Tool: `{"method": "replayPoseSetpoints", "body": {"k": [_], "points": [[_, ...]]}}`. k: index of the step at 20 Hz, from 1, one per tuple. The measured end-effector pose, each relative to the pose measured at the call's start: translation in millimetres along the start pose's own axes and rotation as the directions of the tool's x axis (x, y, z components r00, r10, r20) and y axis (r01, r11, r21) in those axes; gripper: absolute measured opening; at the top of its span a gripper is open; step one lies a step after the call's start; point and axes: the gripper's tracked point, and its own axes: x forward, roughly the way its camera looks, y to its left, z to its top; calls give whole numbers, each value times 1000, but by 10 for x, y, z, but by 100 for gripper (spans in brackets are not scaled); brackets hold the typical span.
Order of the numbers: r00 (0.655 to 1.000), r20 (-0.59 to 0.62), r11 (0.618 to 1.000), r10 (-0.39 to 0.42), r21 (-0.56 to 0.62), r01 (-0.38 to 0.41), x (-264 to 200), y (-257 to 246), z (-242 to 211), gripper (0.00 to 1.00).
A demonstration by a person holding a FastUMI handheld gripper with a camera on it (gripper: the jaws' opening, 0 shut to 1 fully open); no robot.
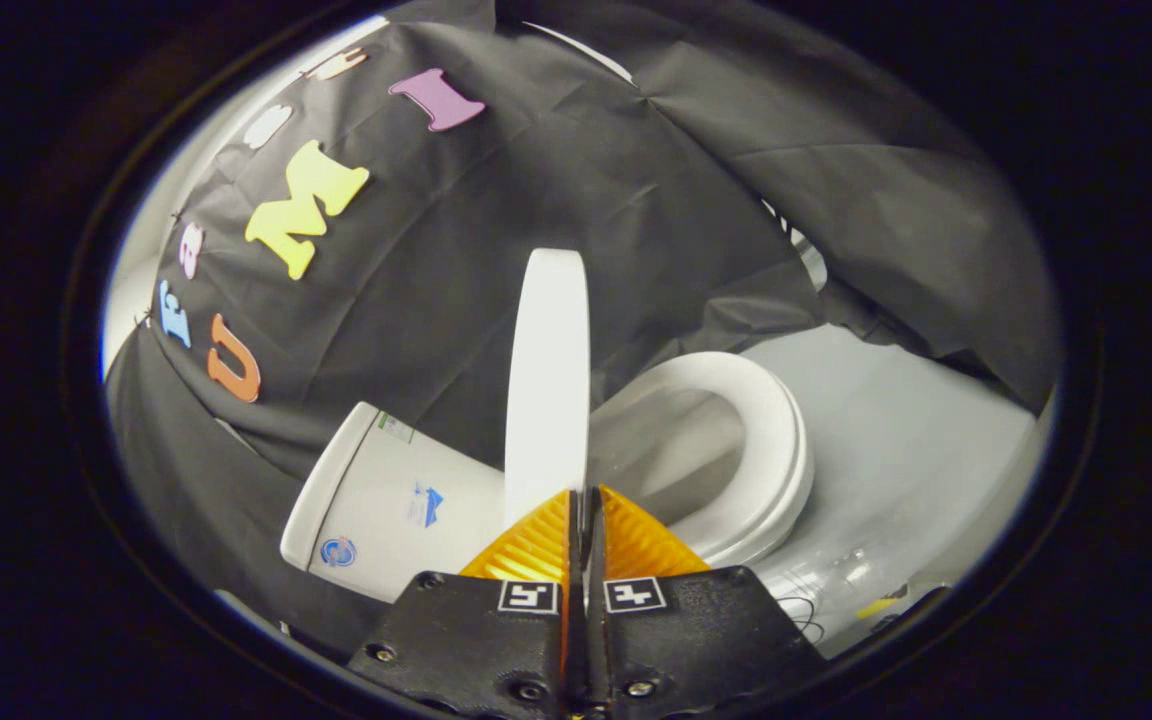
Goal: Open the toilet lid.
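Observation:
The white toilet lid [546, 380] stands raised and is seen edge-on, rising straight from my fingertips. Beside it lies the white seat ring [781, 450] around the open bowl [676, 450]. On the lid's other side sits the white tank [386, 500], which carries small stickers. My gripper [581, 495] has its fingers pressed together with only a thin dark slit between them. The lid's lower edge begins just beyond the tips, mostly ahead of one finger. Whether the tips touch it is hidden.
Black cloth [636, 200] hangs close behind and around the toilet. A pale grey floor [896, 420] spreads beyond the seat ring, with a dark cable and a small yellow mark near the gripper's body.

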Motion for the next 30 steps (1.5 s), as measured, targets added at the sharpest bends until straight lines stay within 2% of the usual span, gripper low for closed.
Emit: {"method": "replayPoseSetpoints", "body": {"k": [15, 21, 30], "points": [[999, 44, 992, -27, -122, 32, -79, 547, -12, 4], [996, 80, 974, -45, -219, 62, -90, 800, -48, 4], [994, 98, 948, -36, -310, 65, -105, 1177, -138, 6]]}}
